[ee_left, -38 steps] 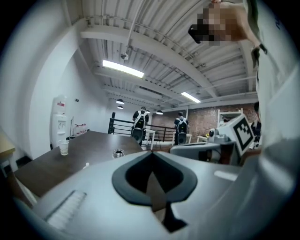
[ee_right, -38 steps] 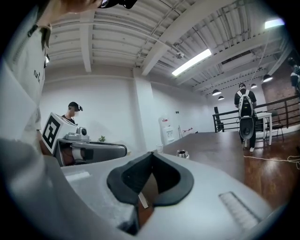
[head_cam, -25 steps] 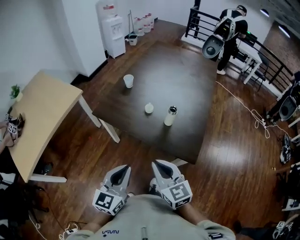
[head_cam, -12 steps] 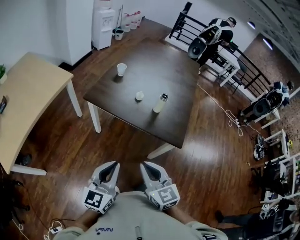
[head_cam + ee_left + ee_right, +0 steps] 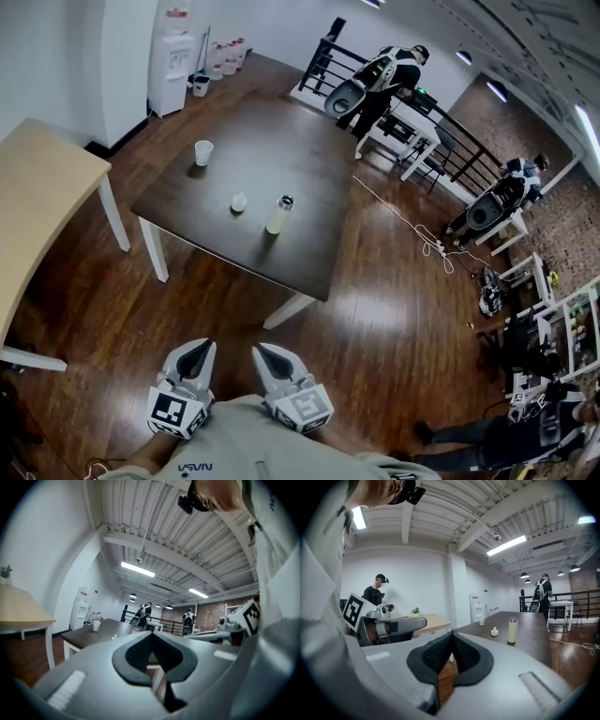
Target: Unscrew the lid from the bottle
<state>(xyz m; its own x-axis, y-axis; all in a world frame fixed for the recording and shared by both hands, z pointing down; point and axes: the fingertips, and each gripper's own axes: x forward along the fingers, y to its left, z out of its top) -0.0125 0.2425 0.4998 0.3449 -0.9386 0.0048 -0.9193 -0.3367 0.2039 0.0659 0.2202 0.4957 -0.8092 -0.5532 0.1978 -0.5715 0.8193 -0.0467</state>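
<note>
A slim pale bottle [image 5: 278, 216] with a silver top stands upright on the dark brown table [image 5: 291, 150]; it also appears in the right gripper view [image 5: 513, 630]. A small white lid-like object [image 5: 239, 202] sits just left of it, seen again in the right gripper view [image 5: 494, 631]. My left gripper [image 5: 201, 352] and right gripper [image 5: 262, 354] hang close to my chest, well short of the table, both shut and empty. The left gripper [image 5: 151, 633] and right gripper [image 5: 452, 634] each show jaws pressed together with nothing between.
A white paper cup [image 5: 202, 152] stands on the table's far left part. A light wooden table [image 5: 42, 202] is at left, a water dispenser [image 5: 172, 61] by the wall. People with equipment stand by the black railing [image 5: 380, 70] and at right [image 5: 506, 192]. A cable [image 5: 412, 225] lies on the floor.
The head view has pulled back and swung right: the table with bottle, lid and cup now sits farther away and to the left. Both grippers stay shut near my chest.
</note>
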